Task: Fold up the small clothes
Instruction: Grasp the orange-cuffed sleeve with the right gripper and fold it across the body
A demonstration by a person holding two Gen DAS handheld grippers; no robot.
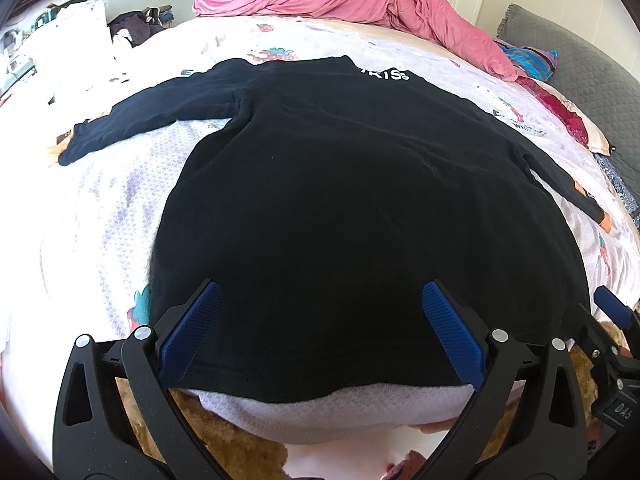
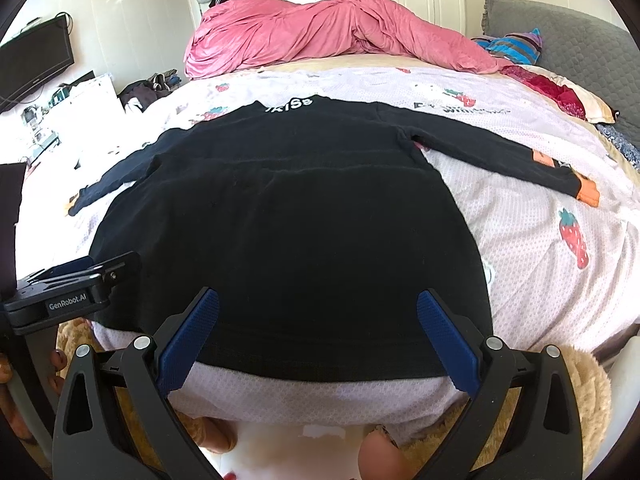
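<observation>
Here's the black long-sleeved top [image 1: 320,200] laid flat on the bed [image 1: 100,208], hem nearest both claws, collar with white lettering at the far end. The left claw [image 1: 320,332] hangs over the hem with its blue pads [image 1: 192,332] spread wide — nothing between them but the cloth lying below. Off to its right, the tip of the other claw just peeks in at the hem's right corner. From the right wrist view, the right claw [image 2: 318,340] is spread wide too, poised over the same hem, and the left claw [image 2: 76,280] sits just to its left at the top's lower-left corner. Both sleeves reach outward — one away to the left, the other away to the right, ending in an orange cuff [image 2: 588,192]. Beyond the collar, a pink duvet [image 2: 320,32] is heaped at the far side of the bed.
</observation>
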